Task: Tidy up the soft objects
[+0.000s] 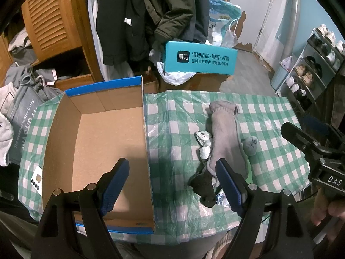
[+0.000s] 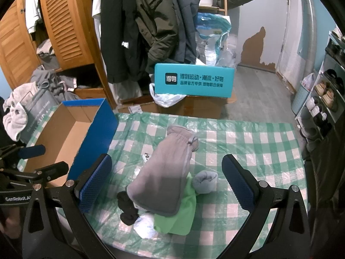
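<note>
A pile of soft things lies on the checked table: a long grey fleece piece (image 2: 163, 172) (image 1: 226, 136), a rolled pale-blue sock (image 2: 204, 181) (image 1: 251, 144), a black sock (image 2: 127, 207) (image 1: 204, 187), a green cloth (image 2: 179, 215) and white patterned socks (image 1: 203, 142) (image 2: 144, 224). An open cardboard box (image 1: 97, 151) (image 2: 64, 136) with blue outer walls stands at the left. My left gripper (image 1: 174, 185) is open, straddling the box's right wall. My right gripper (image 2: 166, 183) is open above the pile, nothing between its fingers.
The table (image 2: 258, 151) carries a green-and-white checked plastic cover. A phone (image 1: 36, 178) lies left of the box. Behind the table stand a teal box (image 2: 194, 79), cartons, hanging coats (image 2: 140, 21) and a wooden wardrobe (image 2: 64, 21). A shoe rack (image 2: 323, 99) stands at the right.
</note>
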Tool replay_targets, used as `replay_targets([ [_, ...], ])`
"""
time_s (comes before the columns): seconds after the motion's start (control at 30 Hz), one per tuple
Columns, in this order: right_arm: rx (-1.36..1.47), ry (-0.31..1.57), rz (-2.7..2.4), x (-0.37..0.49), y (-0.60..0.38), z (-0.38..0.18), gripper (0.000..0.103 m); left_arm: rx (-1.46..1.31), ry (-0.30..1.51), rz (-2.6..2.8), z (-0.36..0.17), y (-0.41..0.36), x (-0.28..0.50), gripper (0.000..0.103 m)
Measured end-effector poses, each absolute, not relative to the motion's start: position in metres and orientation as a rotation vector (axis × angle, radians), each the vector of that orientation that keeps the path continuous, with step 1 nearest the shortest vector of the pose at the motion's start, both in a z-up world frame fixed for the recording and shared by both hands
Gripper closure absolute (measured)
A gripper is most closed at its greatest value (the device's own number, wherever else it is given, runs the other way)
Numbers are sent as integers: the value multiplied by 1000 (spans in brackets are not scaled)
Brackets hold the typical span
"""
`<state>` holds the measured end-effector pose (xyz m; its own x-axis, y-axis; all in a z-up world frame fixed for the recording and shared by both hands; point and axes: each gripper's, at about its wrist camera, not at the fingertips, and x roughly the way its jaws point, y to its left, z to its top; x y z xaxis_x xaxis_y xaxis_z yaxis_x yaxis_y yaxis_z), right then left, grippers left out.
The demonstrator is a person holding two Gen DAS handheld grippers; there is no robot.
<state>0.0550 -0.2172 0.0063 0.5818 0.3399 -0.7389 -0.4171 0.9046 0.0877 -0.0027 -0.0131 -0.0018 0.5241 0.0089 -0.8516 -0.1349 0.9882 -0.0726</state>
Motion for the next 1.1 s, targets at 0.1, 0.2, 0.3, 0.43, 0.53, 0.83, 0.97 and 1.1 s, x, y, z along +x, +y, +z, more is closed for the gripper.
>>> replay_targets([
  [0.1, -98, 840, 443, 55, -218, 7, 2, -133, 1018, 85, -3, -13, -5, 19],
  [0.2, -99, 841, 443, 55, -218, 6, 2, -134, 1017, 86, -3, -13, -4, 19],
  [0.3, -100, 840, 443, 55, -218, 7, 2, -135, 1018, 86, -3, -14, -4, 19],
  [0.43, -98, 840, 442, 55, -219, 5, 2, -134, 1019, 87, -3, -14, -4, 19],
  [0.53, -97, 840, 441, 55, -219, 6, 2, -134, 1019, 86, -4, -14, -5, 19],
  [0.83, -98, 841, 439, 54, -223, 8, 2, -124, 1025, 80, -10, -21, -10, 19],
  [0.97, -95, 845, 431, 65, -238, 9, 2, -121, 1035, 77, -10, -24, -8, 19],
  [1.1, -93, 849, 416, 65, -243, 5, 2, -125, 1051, 75, -9, -25, 0, 19],
])
